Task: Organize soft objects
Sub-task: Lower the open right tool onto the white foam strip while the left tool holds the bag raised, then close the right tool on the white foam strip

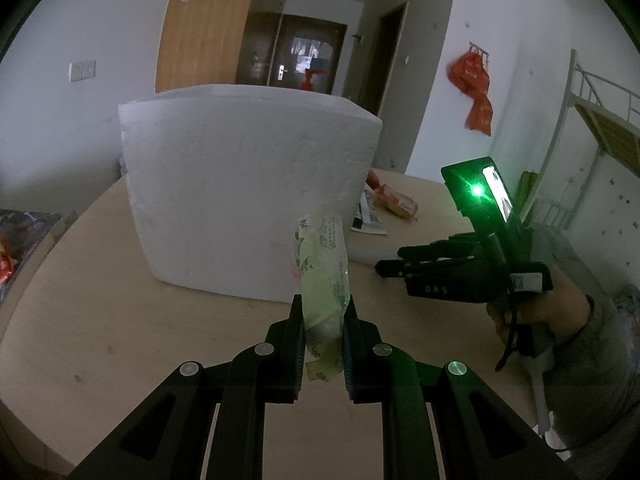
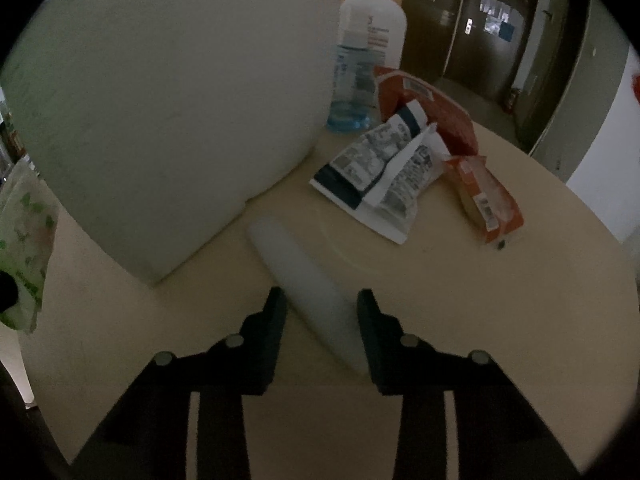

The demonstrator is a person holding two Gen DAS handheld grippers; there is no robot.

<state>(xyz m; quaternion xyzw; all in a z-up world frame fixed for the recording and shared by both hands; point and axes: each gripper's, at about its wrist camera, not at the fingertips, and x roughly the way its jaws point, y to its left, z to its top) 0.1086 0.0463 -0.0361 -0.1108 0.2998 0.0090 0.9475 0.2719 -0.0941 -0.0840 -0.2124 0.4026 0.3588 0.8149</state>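
While the left gripper (image 1: 322,312) pinches the green packet (image 1: 322,276) before the foam box (image 1: 244,196), the right gripper's (image 2: 322,312) fingers straddle the white tube (image 2: 308,284) on the surface (image 2: 500,300), contact unclear; center both, squeeze gently.

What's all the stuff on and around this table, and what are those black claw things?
foam box: 1, white, table middle
green-printed packet: 1, clamped in left gripper
pale foam tube: 1, whitish, lying between right gripper's fingers
pump bottle: 1, white and blue, beside the box
snack packets: 3, one white-navy, two orange-red, beyond the tube
table: 1, beige
left gripper: black, shut
right gripper: black, around tube
hand: holding right gripper
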